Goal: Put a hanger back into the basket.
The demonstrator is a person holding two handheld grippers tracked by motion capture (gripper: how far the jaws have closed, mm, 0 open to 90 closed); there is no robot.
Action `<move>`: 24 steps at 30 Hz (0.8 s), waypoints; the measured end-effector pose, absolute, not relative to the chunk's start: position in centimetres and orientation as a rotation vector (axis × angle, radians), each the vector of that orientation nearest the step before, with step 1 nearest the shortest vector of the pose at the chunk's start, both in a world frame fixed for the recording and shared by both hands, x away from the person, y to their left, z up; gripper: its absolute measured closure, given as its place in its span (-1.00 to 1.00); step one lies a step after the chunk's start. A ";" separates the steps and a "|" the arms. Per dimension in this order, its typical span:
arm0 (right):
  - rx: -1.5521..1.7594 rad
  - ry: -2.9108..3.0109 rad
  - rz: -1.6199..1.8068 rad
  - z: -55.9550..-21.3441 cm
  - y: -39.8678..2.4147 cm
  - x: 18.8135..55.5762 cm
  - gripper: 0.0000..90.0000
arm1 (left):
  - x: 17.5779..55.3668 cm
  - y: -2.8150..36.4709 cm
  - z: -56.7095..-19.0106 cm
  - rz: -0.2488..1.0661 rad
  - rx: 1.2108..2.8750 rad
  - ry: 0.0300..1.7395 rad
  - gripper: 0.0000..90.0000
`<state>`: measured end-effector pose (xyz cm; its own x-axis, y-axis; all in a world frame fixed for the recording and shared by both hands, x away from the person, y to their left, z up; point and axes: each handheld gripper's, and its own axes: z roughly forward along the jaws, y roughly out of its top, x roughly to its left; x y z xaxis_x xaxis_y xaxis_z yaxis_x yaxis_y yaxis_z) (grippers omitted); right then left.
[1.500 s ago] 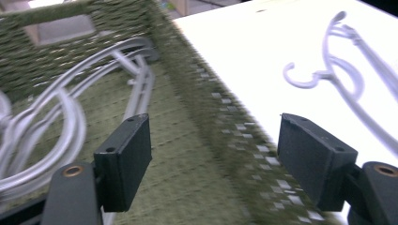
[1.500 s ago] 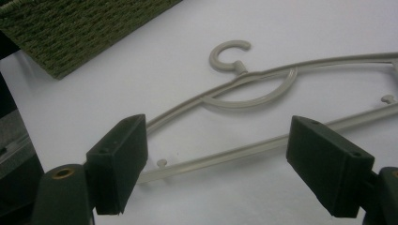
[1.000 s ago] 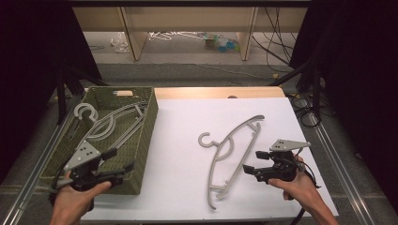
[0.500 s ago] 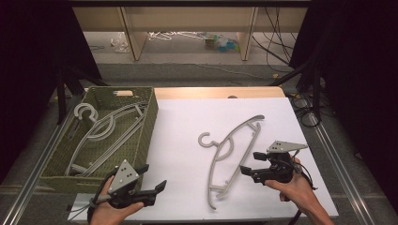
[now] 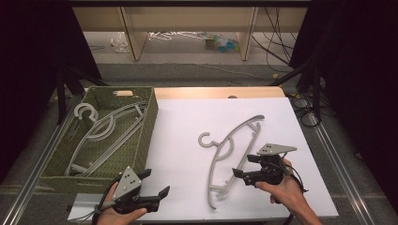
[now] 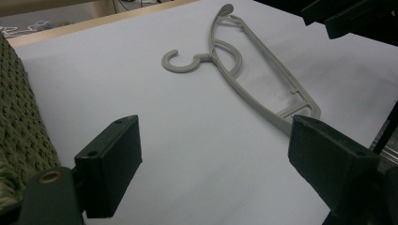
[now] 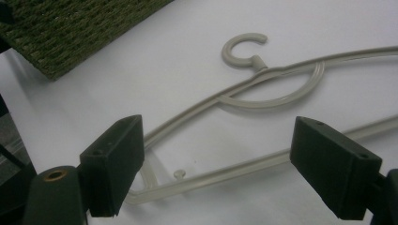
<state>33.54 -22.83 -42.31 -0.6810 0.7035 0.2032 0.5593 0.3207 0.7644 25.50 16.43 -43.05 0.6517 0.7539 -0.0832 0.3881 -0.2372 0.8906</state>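
A grey plastic hanger [image 5: 234, 150] lies flat on the white table top [image 5: 187, 140], hook toward the basket. My right gripper [image 5: 243, 166] stands open just right of the hanger's lower end, with nothing held. In the right gripper view the hanger [image 7: 258, 62] lies beyond the open right gripper [image 7: 216, 136]. My left gripper [image 5: 154, 183] is low at the table's front edge, right of the basket's near corner. Its jaws have just been opening and nothing is between them. The left gripper view shows the hanger [image 6: 244, 89] well ahead of the left gripper [image 6: 213, 131].
A green woven basket [image 5: 145, 126] stands at the left with several grey hangers [image 5: 101, 131] inside. Its wall [image 6: 19, 122] is close on the left in the left gripper view. Shelving and cables lie beyond the table's far edge.
My left gripper has come off the basket's front edge, moving right and down to the table's front. Its jaws stand a little wider. The right gripper and the hanger have stayed put.
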 end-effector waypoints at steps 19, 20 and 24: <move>1.121 2.597 0.913 -46.7 -12.5 35.4 -0.60 | 25.6 16.0 -43.7 0.422 1.895 0.882 -0.60; 1.136 2.604 0.903 -46.8 -12.2 35.5 -0.60 | 25.6 16.0 -43.7 0.423 1.895 0.881 -0.60; 1.184 2.633 0.781 -47.5 -11.3 36.1 -0.55 | 25.5 16.1 -43.6 0.419 1.892 0.882 -0.59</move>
